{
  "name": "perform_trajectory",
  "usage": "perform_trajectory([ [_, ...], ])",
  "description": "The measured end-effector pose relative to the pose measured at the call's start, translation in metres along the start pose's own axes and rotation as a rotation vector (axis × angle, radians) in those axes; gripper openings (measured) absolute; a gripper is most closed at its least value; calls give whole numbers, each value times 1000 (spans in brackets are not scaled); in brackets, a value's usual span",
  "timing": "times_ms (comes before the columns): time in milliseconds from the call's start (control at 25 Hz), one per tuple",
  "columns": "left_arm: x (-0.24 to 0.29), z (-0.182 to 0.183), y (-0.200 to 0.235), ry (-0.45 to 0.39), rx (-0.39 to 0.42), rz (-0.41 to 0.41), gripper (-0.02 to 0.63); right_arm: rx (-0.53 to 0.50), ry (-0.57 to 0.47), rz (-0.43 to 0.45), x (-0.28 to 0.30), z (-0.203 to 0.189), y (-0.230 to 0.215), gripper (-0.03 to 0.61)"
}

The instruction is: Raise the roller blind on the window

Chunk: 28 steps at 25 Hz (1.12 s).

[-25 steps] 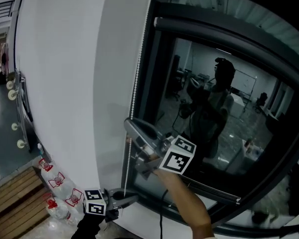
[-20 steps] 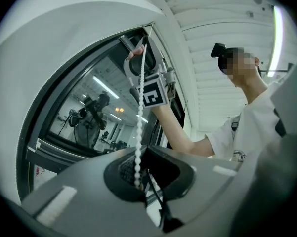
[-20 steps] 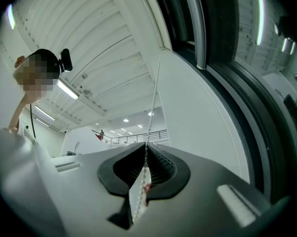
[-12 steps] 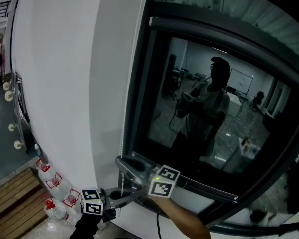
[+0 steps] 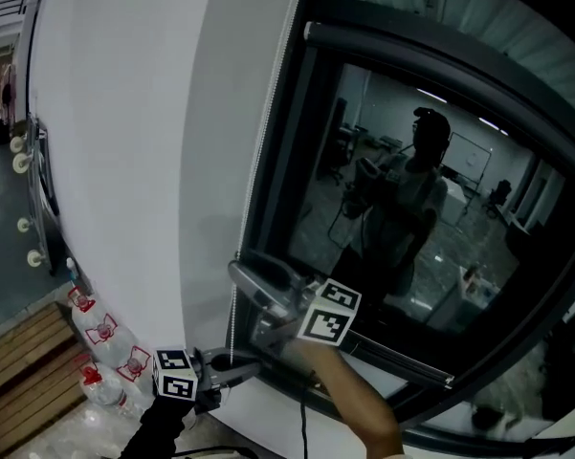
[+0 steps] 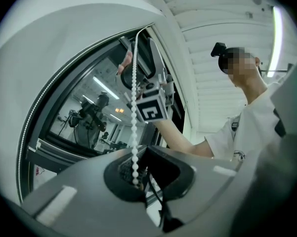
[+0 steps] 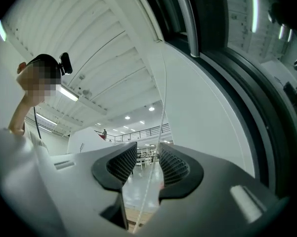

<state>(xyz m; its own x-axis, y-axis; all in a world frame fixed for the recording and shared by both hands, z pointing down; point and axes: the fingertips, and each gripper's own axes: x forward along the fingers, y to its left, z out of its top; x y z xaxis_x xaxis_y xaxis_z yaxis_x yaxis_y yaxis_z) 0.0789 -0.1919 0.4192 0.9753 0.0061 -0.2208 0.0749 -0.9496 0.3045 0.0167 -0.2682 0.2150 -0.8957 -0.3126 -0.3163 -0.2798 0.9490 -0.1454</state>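
A white bead chain hangs down the left edge of the dark window. A pale bar runs across the top of the window. My right gripper is on the chain at sill height. Its jaws are opening, and the chain runs loose through the gap of this gripper, touching neither pad. Below it my left gripper is shut on the lower chain. In the left gripper view the beads end pinched in my left gripper, with the right gripper above.
A white wall lies left of the window. Several water bottles stand at its foot beside a wooden platform. A black cable hangs below the sill. The glass reflects a person.
My right gripper dropped along the chain, then came back up a little, and its jaws have parted off the chain. The left gripper has stayed put.
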Motion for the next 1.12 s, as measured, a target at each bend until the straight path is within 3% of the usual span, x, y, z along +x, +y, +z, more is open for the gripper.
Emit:
perform_trajectory([
  [400, -5, -3, -3, 5, -5, 5, -2, -117, -113, 61, 58, 133, 2, 129],
  [600, -8, -3, -1, 1, -10, 15, -2, -186, -147, 95, 75, 180, 13, 117],
  [720, -9, -2, -1, 1, -8, 21, -2, -194, -170, 111, 80, 195, 21, 96],
  [840, -10, -3, 0, -1, -12, 22, -2, -181, -194, 103, 80, 198, 24, 22],
  [1120, -13, -5, 3, -1, -14, 22, -2, -146, -231, 66, 64, 191, 20, 12],
])
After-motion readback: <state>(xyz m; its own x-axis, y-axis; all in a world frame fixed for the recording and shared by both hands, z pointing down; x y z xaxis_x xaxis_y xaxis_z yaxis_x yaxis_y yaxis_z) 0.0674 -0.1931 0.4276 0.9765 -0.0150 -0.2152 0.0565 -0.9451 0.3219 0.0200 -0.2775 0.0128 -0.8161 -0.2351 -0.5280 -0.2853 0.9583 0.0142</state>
